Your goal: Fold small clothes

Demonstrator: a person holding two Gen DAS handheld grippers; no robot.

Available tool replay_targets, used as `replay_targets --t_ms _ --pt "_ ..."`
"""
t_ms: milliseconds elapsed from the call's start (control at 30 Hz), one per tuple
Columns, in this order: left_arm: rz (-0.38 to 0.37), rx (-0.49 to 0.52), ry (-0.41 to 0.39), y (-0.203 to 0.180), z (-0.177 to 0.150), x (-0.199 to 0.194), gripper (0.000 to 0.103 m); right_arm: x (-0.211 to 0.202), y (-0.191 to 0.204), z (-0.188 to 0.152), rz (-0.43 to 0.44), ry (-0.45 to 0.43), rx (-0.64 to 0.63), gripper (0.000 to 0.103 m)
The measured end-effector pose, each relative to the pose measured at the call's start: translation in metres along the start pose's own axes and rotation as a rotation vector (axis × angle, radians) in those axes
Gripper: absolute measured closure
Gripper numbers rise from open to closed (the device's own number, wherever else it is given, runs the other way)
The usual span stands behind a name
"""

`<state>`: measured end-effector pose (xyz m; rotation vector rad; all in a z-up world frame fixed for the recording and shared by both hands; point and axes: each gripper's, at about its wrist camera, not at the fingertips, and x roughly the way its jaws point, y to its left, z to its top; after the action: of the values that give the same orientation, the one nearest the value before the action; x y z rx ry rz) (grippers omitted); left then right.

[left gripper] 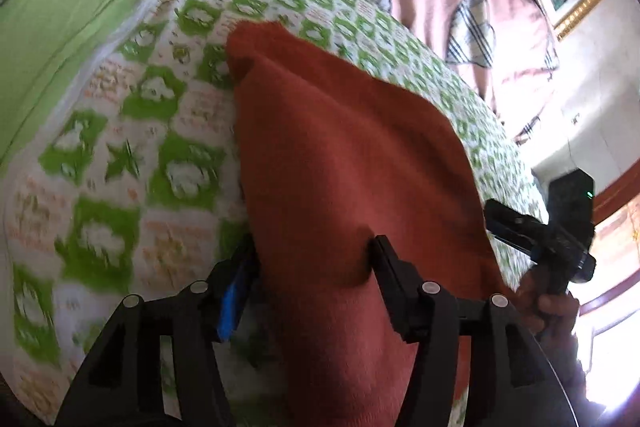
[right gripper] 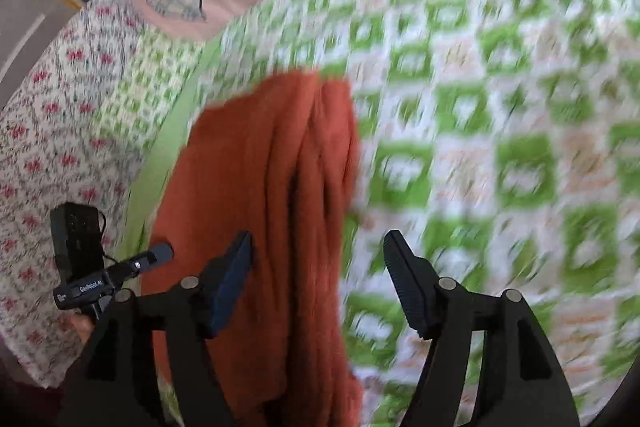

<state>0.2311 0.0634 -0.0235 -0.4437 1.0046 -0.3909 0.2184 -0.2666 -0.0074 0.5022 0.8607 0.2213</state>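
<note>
The left gripper [left gripper: 316, 259] has its 2 fingers closed on the rust-red garment [left gripper: 340, 155], which trails toward 11 o'clock over the green checked quilt [left gripper: 132, 155]. The right gripper [right gripper: 318, 267] hangs wide and empty, with the cloth at its 10 o'clock. A 1-sided hold may let the fold bunch or slip.

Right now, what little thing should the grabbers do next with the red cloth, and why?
Probably lower the left gripper so the red cloth lies flat on the green checked bedspread. The cloth passes between its fingers, seemingly held, and hangs bunched in folds. The right gripper is open and holds nothing, with the cloth passing between its fingers, so it could then pinch a free edge.
</note>
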Motion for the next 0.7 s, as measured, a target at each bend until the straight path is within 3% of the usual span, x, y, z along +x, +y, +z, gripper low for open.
replay_targets --t_ms 100,133,267,333,367,433,533,667,700 --pt "0.003 -0.047 -0.024 0.009 0.017 0.002 0.044 0.000 0.009 0.015 0.015 -0.043 -0.003 0.038" --pt "0.009 -0.056 -0.033 0.011 0.022 0.004 0.043 0.004 0.015 0.019 0.015 -0.046 -0.012 0.051" --pt "0.016 -0.100 -0.043 0.023 0.049 0.017 0.040 0.033 0.031 0.031 -0.003 -0.018 -0.026 0.063" --pt "0.018 -0.119 -0.040 0.030 0.059 0.025 0.040 0.047 0.032 0.034 -0.019 0.011 -0.019 0.084" --pt "0.024 -0.125 -0.049 0.034 0.067 0.030 0.041 0.052 0.032 0.036 -0.020 0.022 -0.015 0.087" --pt "0.052 -0.126 -0.085 0.038 0.079 0.034 0.052 0.044 0.038 0.040 -0.008 -0.012 -0.043 0.090" --pt "0.104 -0.086 -0.106 0.037 0.097 0.042 0.084 0.023 0.051 0.038 0.010 -0.077 -0.105 0.090" --pt "0.221 -0.001 -0.141 0.028 0.109 0.051 0.089 0.048 0.033 0.029 -0.116 -0.018 -0.116 0.091" --pt "0.243 0.015 -0.142 0.026 0.111 0.052 0.089 0.053 0.025 0.027 -0.108 -0.008 -0.092 0.091"
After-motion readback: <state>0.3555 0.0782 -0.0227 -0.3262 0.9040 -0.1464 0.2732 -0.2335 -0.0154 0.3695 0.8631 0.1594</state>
